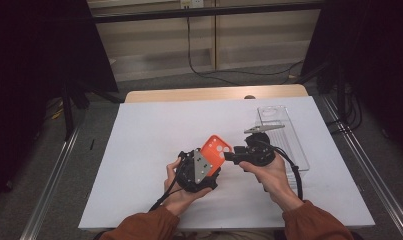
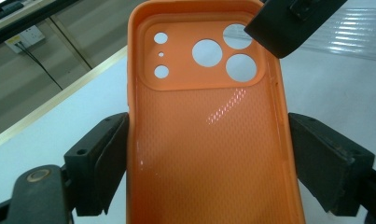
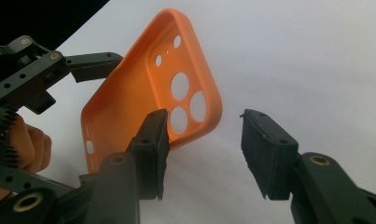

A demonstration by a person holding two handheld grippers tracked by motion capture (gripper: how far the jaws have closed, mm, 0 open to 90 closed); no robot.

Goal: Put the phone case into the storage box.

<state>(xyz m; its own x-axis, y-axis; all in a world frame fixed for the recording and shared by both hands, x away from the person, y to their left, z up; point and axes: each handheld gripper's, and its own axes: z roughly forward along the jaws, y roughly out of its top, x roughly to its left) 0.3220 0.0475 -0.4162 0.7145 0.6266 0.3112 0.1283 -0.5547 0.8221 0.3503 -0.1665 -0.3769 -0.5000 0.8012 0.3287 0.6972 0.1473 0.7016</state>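
orange phone case clamped in left gripper

in the high view the orange phone case [image 1: 216, 148] sits at frame centre above the white table [image 1: 149, 145]. left gripper [image 1: 199, 172] grips its long sides. right gripper [image 1: 234, 156], centre right, has jaws partly apart around the case's camera-cutout corner, not pressing. a clear plastic tray [image 1: 284, 135] lies at right.

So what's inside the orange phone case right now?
Nothing: the orange phone case is an empty shell, showing its textured inner back and open camera holes. The left tongs clamp its sides; its lower end is out of frame.
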